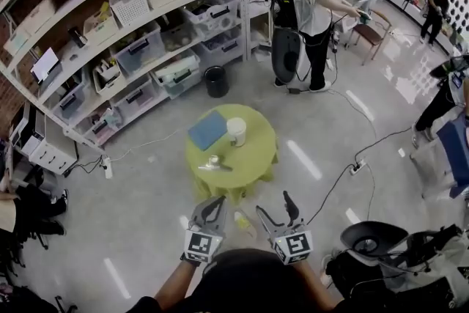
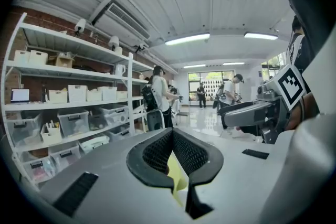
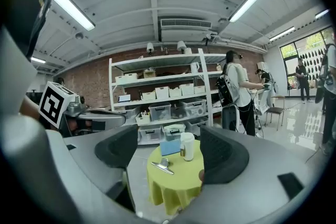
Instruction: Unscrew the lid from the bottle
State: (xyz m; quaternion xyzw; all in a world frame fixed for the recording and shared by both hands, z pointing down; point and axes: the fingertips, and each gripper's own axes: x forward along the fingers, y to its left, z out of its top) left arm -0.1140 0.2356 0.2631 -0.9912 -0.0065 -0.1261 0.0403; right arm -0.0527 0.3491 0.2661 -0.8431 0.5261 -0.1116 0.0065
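Left gripper (image 1: 212,203) closed, right gripper (image 1: 275,205) spread, empty; a one-handed twist could topple the white lidded plastic bottle (image 1: 236,132) at twelve o'clock.

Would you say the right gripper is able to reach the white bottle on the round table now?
Probably not yet: the right gripper, jaws open and empty, hangs well short of the table. Nothing blocks the white bottle.

Yellow-green tablecloth (image 1: 253,157), white bottle (image 1: 236,132), blue mat (image 1: 207,130), black bin (image 1: 216,81)
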